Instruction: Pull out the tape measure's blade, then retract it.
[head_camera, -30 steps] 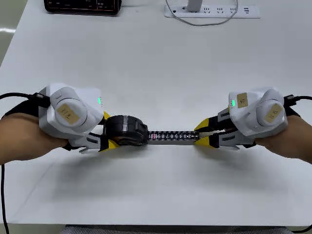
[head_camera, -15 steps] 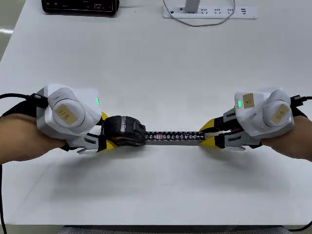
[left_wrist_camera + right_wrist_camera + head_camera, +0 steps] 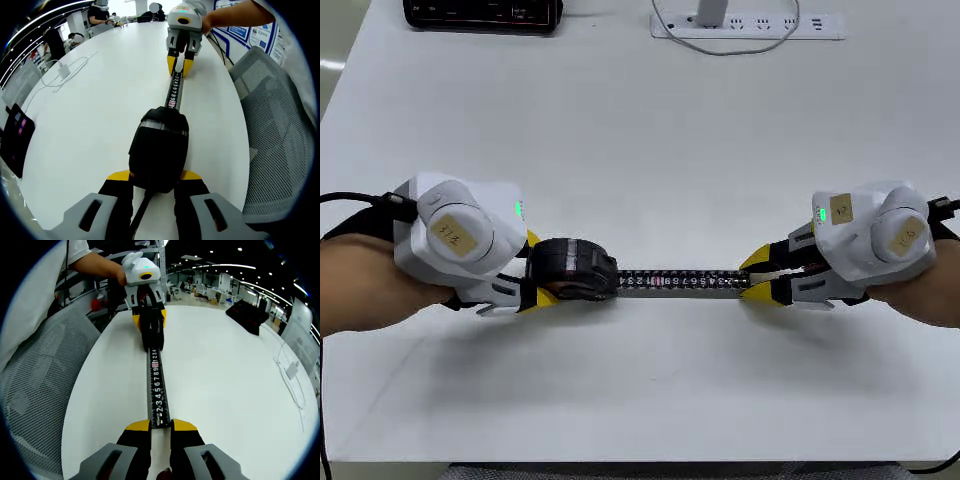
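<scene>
White table (image 3: 650, 130) holds the tape measure (image 3: 575, 269) near its front edge, left of centre. Left gripper (image 3: 535, 272) has its jaws clamped on the black case from both sides. Right gripper (image 3: 757, 278), well apart to the R, has its jaws pinched shut on the tip of the blade (image 3: 680, 282), which runs straight btwn the two, numerals up.

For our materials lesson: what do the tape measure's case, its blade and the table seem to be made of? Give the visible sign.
The case looks like black plastic or rubber: matte, soft sheen. The blade is probably thin coated metal: dark, printed numerals, stretched straight. The table may be white laminate: smooth, faintly glossy.
</scene>
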A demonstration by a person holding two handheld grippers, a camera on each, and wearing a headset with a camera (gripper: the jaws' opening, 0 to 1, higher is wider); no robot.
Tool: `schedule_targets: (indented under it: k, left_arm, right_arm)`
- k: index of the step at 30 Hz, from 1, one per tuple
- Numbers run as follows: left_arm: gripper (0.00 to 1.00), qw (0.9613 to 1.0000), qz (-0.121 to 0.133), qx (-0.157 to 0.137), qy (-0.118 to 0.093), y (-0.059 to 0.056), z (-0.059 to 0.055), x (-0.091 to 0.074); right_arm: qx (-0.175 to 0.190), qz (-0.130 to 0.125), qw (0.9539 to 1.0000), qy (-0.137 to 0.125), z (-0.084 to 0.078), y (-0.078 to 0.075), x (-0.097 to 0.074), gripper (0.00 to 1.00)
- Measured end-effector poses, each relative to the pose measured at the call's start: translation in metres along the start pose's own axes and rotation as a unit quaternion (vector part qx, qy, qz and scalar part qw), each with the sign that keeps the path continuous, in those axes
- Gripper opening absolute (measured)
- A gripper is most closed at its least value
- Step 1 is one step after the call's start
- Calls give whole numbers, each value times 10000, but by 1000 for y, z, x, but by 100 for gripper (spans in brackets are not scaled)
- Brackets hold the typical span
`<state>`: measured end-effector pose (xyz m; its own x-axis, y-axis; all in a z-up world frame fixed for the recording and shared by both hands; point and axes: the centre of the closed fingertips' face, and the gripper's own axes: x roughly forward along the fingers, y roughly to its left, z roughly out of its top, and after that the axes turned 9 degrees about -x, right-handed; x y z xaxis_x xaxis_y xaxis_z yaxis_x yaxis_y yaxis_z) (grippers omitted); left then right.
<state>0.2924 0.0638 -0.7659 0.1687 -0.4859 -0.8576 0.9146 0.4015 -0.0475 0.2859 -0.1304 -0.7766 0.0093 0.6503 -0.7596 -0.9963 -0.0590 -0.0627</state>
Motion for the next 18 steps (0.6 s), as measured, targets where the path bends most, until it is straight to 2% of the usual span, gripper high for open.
schedule_targets:
  k: [18]
  left_arm:
    - [26, 10000, -2, 7, 9, 0, -1, 0]
  right_arm:
    - [73, -105, 9999, 88, -14, 1, -15, 10]
